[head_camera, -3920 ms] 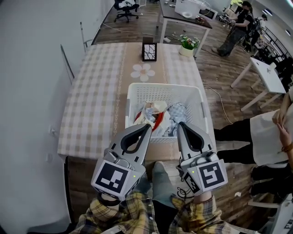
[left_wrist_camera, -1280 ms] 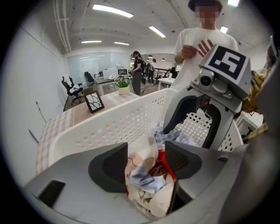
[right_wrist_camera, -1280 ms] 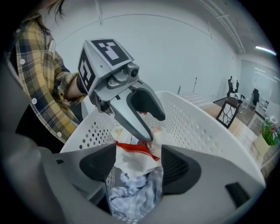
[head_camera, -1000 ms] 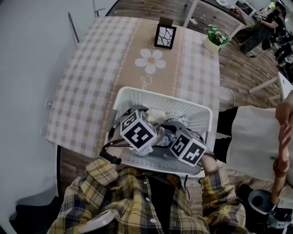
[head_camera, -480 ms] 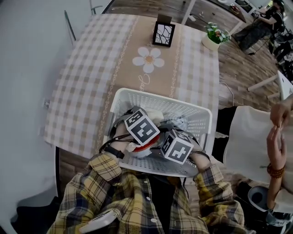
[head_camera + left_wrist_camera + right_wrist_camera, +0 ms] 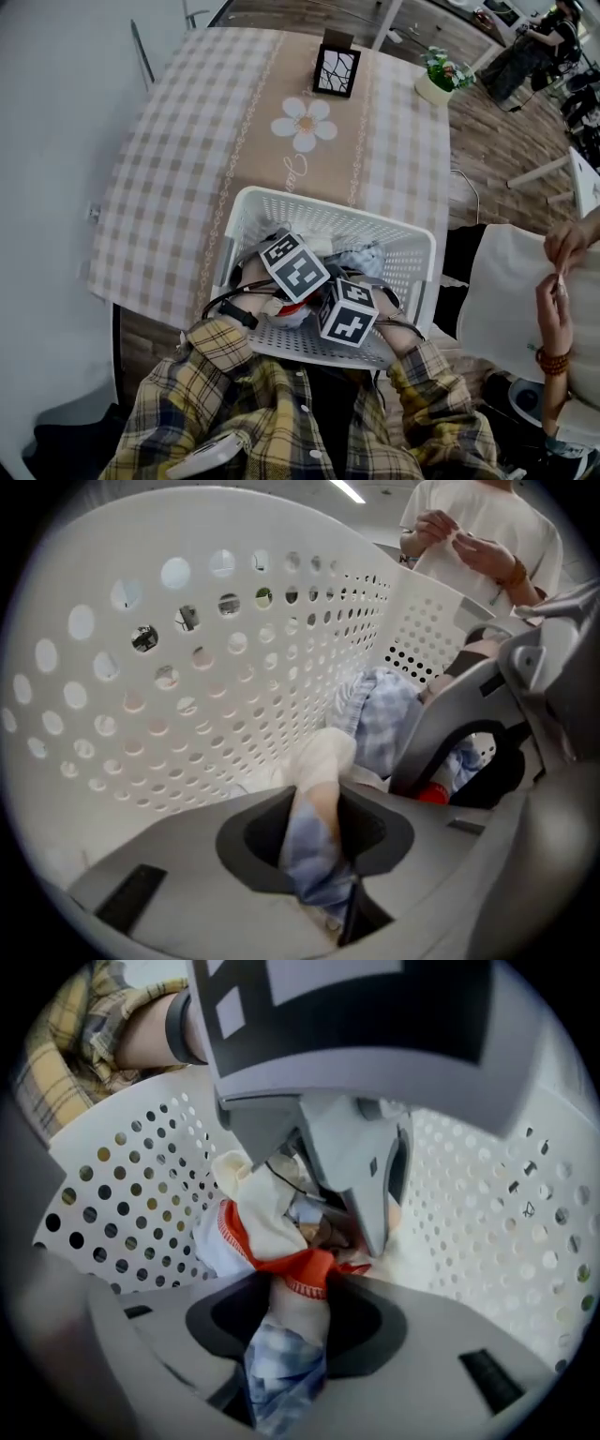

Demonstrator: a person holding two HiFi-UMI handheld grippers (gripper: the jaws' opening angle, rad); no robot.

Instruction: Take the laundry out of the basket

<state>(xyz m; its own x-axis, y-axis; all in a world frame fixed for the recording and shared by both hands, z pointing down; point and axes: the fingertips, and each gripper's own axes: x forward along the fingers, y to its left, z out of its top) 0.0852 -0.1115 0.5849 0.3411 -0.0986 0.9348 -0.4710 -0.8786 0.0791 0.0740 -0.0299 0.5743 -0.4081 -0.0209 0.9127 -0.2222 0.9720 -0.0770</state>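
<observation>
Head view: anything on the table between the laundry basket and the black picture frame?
No objects: bare tablecloth with a printed white daisy between basket and frame, per the head view.

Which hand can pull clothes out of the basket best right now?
Probably right. The right gripper, jaws just closing, pinches a thick bunch of red-trimmed cloth; the left gripper, also closing, pinches only a thin blue cloth.

Checked table (image 6: 178, 169) on wooden floor (image 6: 489, 141)

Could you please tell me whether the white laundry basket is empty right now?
No, a blue checked garment lies bunched inside the basket, against its perforated white wall.
</observation>
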